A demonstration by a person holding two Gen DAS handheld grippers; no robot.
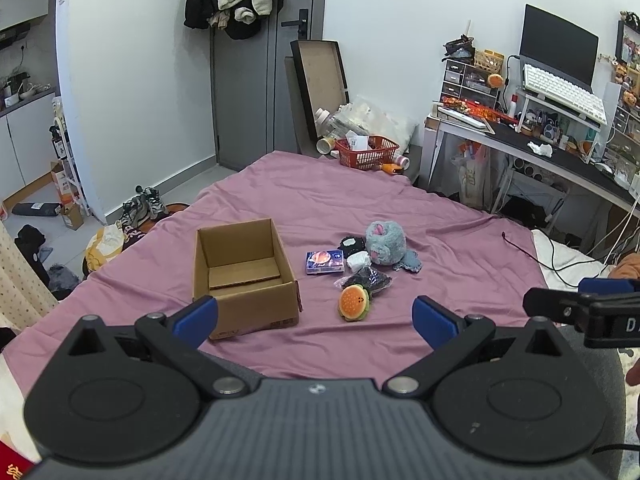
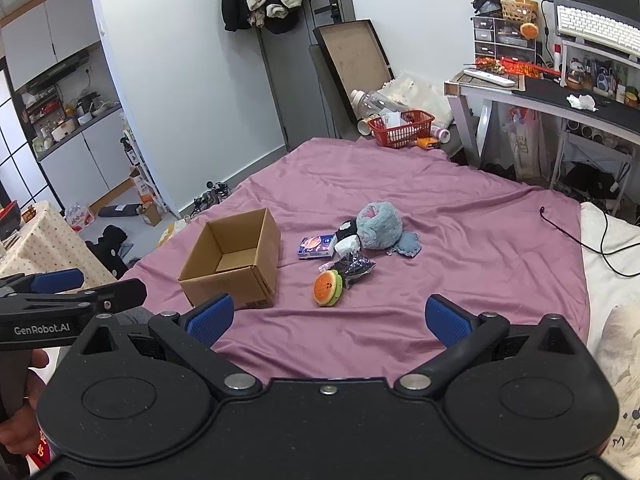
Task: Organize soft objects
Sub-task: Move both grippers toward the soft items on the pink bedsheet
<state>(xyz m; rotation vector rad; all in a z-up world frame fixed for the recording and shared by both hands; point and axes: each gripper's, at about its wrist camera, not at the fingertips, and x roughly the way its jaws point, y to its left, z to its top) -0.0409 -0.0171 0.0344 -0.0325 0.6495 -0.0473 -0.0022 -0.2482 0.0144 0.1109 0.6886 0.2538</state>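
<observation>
Although both tools hang back over the near edge of the bed (image 2: 460, 208), the right hand-held gripper (image 2: 338, 318), jaws wide apart and empty, points almost straight at the burger plush (image 2: 328, 288), which lies just ahead and slightly left. The left hand-held gripper (image 1: 316, 320), also spread and empty, faces the cardboard box (image 1: 244, 276) more directly, the burger plush ahead to its right. The plush is round, so no axis matters. The right looks better placed to reach; the box stands just left of the pile.
</observation>
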